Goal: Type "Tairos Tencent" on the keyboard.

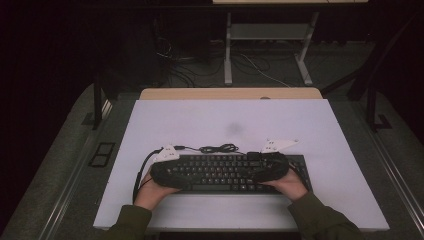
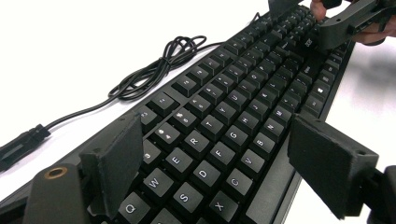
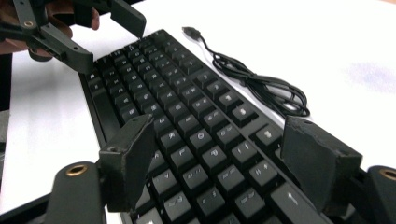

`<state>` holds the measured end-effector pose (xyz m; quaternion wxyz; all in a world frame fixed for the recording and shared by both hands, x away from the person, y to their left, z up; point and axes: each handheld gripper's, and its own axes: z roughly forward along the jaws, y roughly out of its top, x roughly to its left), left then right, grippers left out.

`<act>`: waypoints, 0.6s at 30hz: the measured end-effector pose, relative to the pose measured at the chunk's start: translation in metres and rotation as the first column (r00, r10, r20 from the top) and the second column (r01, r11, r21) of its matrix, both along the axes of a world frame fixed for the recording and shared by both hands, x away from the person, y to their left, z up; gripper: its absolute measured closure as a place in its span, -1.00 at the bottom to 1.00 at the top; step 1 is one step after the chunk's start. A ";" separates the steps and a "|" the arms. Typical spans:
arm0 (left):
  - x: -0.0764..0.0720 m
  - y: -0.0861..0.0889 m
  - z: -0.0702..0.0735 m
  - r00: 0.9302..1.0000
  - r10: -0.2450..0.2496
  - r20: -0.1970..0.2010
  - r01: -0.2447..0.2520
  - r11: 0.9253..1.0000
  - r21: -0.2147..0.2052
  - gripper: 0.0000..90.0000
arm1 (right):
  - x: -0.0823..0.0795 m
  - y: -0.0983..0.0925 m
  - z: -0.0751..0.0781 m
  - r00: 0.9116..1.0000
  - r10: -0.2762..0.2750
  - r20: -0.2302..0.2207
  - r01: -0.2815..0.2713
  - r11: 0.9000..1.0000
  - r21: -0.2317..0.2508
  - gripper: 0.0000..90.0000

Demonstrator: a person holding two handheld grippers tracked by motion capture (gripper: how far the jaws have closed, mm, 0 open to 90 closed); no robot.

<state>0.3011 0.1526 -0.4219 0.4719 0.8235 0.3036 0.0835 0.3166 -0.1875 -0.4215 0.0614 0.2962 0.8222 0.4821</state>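
Both hands low at the near edge, left gripper [image 1: 167,172] and right gripper [image 1: 270,167] spread wide over the keyboard [image 1: 225,172] ends, nothing clamped, keyboard flat mid-table [image 1: 330,135], cable [image 1: 217,148] coiled just behind.

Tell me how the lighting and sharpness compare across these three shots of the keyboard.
High view: dim, dark surround, the keyboard legends too small to read, a faint smudge-like mark on the white table. Left gripper view: the table glares to blown white, near keys sharp, the far end soft. Right gripper view: bright table too, key legends blurred, the coiled cable fairly crisp.
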 end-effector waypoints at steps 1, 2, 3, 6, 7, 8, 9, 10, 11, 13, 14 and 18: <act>0.000 0.000 0.000 1.000 0.000 0.000 0.000 1.000 0.000 -0.61 | 0.001 0.001 0.001 1.000 0.003 0.005 -0.003 1.000 0.004 -0.43; 0.000 0.001 0.000 1.000 0.002 0.002 -0.002 1.000 0.000 -0.61 | 0.002 0.002 0.001 1.000 0.003 0.005 -0.003 1.000 0.007 -0.44; 0.000 0.001 0.000 1.000 0.003 0.003 -0.003 1.000 -0.002 -0.61 | 0.003 0.003 0.001 1.000 0.003 0.007 -0.003 1.000 0.012 -0.44; -0.001 0.002 0.001 1.000 0.009 0.005 -0.009 1.000 -0.005 -0.61 | 0.005 0.007 0.002 1.000 0.006 0.006 -0.006 1.000 0.017 -0.44; -0.001 0.002 0.001 1.000 0.007 0.006 -0.007 1.000 -0.003 -0.61 | 0.005 0.008 0.002 1.000 0.005 0.005 -0.006 1.000 0.021 -0.44; -0.001 0.002 0.001 1.000 0.007 0.006 -0.007 1.000 -0.003 -0.61 | 0.006 0.009 0.002 1.000 0.008 0.008 -0.008 1.000 0.021 -0.44; -0.002 0.003 0.000 1.000 0.009 0.005 -0.009 1.000 -0.005 -0.61 | 0.007 0.011 0.003 1.000 0.010 0.007 -0.010 1.000 0.022 -0.44; -0.002 0.003 0.000 1.000 0.009 0.005 -0.009 1.000 -0.005 -0.61 | 0.007 0.012 0.003 1.000 0.011 0.006 -0.011 1.000 0.023 -0.44; -0.002 0.003 0.000 1.000 0.007 0.006 -0.007 1.000 -0.001 -0.61 | 0.008 0.013 0.003 1.000 0.013 0.005 -0.013 1.000 0.027 -0.44; -0.003 0.004 0.000 1.000 0.011 0.004 -0.011 1.000 -0.005 -0.61 | 0.009 0.015 0.003 1.000 0.015 0.004 -0.016 0.999 0.034 -0.44; -0.003 0.004 0.000 1.000 0.011 0.004 -0.011 1.000 -0.005 -0.60 | 0.010 0.016 0.003 1.000 0.018 0.008 -0.018 0.999 0.037 -0.44; -0.005 0.008 -0.001 1.000 0.018 0.002 -0.018 1.000 -0.009 -0.59 | 0.013 0.021 0.006 1.000 0.028 0.006 -0.028 0.998 0.060 -0.44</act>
